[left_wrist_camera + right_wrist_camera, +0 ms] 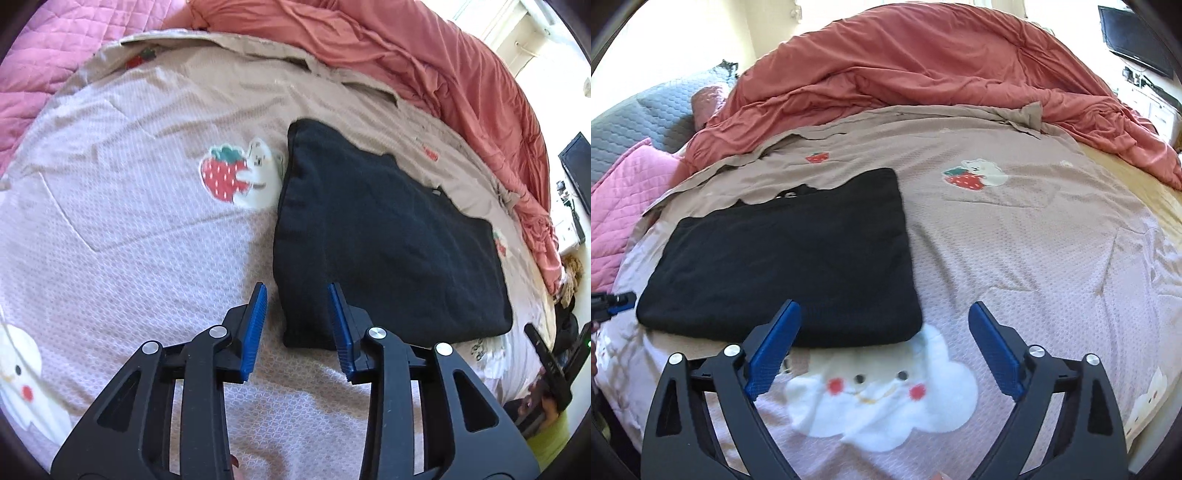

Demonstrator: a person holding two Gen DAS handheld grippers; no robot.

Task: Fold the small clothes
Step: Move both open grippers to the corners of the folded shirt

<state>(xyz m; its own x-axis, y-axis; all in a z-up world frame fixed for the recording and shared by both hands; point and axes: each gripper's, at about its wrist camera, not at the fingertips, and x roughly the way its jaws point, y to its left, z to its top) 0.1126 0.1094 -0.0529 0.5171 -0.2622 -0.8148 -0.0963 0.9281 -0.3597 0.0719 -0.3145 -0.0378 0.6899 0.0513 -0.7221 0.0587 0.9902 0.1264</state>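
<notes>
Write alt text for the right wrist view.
A folded black garment lies flat on a patterned bedspread, just beyond the open, empty right gripper. A rumpled red duvet is heaped behind.

The black garment (783, 254) covers the cloud print's (882, 391) top; the television (1137, 40) is cut off

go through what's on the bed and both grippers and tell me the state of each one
black garment: folded, lying flat on the bedspread, not held.
left gripper: open, empty, over the garment's near corner.
right gripper: wide open, empty.
bedspread: spread out, lightly creased.
red comforter: bunched up behind.
</notes>
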